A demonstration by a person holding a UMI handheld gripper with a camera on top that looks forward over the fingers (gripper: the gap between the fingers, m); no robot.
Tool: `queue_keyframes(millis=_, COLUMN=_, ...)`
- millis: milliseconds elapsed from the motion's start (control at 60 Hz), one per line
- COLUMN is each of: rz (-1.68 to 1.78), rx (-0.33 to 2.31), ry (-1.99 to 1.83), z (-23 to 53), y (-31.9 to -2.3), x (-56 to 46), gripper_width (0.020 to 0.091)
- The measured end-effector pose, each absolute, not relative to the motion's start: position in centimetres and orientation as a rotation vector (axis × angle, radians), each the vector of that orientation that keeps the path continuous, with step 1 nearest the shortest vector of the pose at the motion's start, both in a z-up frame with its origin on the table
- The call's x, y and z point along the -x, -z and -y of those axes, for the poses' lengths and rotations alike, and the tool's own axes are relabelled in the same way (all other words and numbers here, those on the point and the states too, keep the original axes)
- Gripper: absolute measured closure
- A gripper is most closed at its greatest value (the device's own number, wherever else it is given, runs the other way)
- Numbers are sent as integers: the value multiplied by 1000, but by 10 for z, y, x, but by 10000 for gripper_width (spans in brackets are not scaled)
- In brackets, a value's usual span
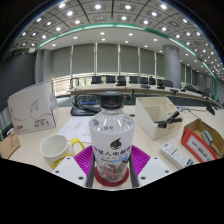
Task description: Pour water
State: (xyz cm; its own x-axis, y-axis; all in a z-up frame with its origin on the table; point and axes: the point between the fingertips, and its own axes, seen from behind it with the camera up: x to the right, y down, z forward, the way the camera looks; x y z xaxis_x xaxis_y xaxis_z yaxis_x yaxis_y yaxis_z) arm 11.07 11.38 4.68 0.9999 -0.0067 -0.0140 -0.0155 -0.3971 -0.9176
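Water bottle (pixel 110 143) capped, upright, clamped between gripper (pixel 110 170) pads, pale cup (pixel 55 150) just beside on table (pixel 30 160)

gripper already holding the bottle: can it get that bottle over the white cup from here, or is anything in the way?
Probably yes. The gripper has its fingers shut on the bottle, and the white cup stands just beside it on the table, with nothing visible between them.
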Motion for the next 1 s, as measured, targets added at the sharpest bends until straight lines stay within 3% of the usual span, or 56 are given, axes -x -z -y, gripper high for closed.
queue_keyframes(millis=83, rz=-32, rx=2015, ry=-15, z=-108, y=-45, x=-108, gripper_width=518)
queue_keyframes(millis=167, rz=-67, rx=2036, ry=-20, z=-99, y=-49, x=-107, gripper_width=236)
queue_keyframes(millis=217, rz=-90, rx=2053, ry=-8, z=-91, y=-54, x=-109, gripper_width=260)
queue_keyframes(millis=317, rz=-121, rx=2099, ry=31, z=-70, y=-68, x=-112, gripper_width=241)
queue_keyframes(millis=733, rz=-225, rx=2268, ry=120, z=125, y=-172, x=-40, gripper_width=246)
queue_keyframes(millis=1000, rz=-167, rx=2310, ry=134, z=206, y=-188, x=15, gripper_width=240)
